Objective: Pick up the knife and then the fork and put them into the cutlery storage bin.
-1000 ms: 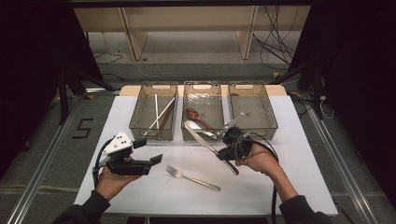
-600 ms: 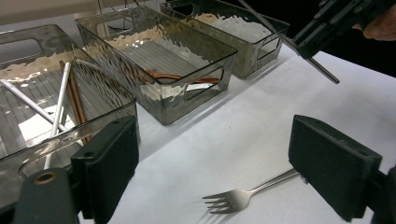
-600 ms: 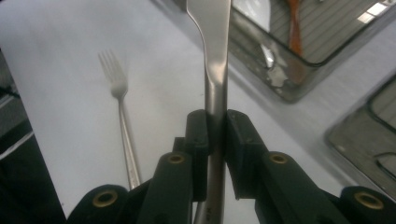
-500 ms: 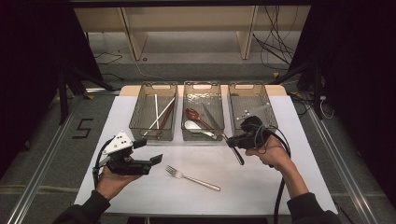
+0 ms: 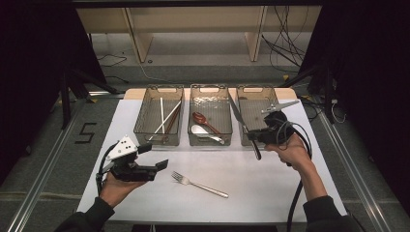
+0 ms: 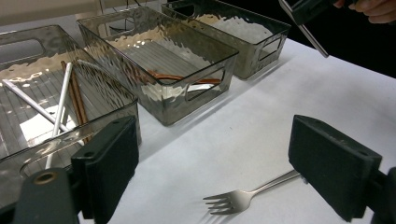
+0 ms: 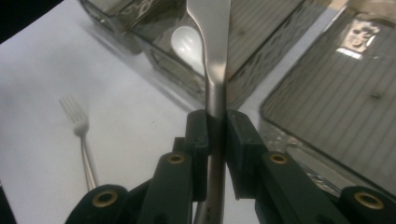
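Observation:
My right gripper (image 5: 253, 137) is shut on a metal table knife (image 5: 237, 114), gripping it at the neck between blade and handle. It holds the knife in the air at the left front corner of the empty right bin (image 5: 270, 96). In the right gripper view the knife (image 7: 215, 56) rises straight from the closed jaws (image 7: 216, 128). A fork (image 5: 198, 183) lies on the white table between the hands. My left gripper (image 5: 154, 156) hovers at the front left, open, with nothing between its jaws; in its own view (image 6: 219, 163) the fork (image 6: 243, 198) lies just ahead.
Three clear bins stand in a row at the back. The left bin (image 5: 145, 126) holds chopsticks (image 5: 164, 121). The middle bin (image 5: 209, 90) holds a brown spoon (image 5: 200, 118) and a white spoon (image 5: 203, 130). Black cables trail from both grippers.
My right gripper has carried the knife to the right and a little up, from the front of the middle bin to the right bin's near corner. The left gripper has stayed still.

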Tool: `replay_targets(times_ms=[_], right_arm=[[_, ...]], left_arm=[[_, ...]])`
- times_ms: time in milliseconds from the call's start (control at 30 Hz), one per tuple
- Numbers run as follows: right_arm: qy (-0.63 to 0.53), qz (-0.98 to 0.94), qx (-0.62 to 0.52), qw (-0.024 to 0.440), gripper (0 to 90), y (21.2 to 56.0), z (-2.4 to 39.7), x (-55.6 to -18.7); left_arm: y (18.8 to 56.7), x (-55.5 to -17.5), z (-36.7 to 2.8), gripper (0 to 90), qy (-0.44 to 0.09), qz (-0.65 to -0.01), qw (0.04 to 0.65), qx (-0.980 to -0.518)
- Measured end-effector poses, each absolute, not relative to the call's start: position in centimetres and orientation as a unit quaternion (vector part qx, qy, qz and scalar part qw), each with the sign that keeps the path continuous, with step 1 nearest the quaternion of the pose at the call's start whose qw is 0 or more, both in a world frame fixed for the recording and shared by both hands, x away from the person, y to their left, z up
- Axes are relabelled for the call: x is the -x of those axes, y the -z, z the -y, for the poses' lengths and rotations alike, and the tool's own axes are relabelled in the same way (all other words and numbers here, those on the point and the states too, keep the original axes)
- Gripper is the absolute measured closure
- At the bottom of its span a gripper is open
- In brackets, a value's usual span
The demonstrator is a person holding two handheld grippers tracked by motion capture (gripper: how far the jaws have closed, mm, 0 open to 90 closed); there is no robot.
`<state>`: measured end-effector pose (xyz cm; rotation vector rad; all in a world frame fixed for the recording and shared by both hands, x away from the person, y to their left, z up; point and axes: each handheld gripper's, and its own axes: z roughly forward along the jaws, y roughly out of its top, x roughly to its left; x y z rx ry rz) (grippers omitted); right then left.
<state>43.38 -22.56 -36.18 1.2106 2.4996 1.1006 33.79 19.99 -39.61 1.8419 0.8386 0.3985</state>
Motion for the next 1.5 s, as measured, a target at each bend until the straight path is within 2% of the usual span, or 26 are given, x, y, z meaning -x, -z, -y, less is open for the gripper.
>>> replay_targets(times_ms=[433, 967, 1500], right_arm=[[-0.368, -0.810, -0.439, 0.123, 80.3, 34.4, 24.3, -45.7], [-0.348, -0.790, -0.485, 0.141, 80.3, 34.0, 25.0, -49.8], [-0.323, -0.774, -0.524, 0.146, 80.2, 35.6, 23.8, -52.9]], left_arm=[[39.6, -33.8, -20.0, 15.9, -0.166, -0.350, 0.515, -0.765], [39.7, -33.9, -19.9, 15.9, -0.164, -0.350, 0.515, -0.765], [39.7, -33.8, -19.9, 15.9, -0.163, -0.350, 0.515, -0.765]])
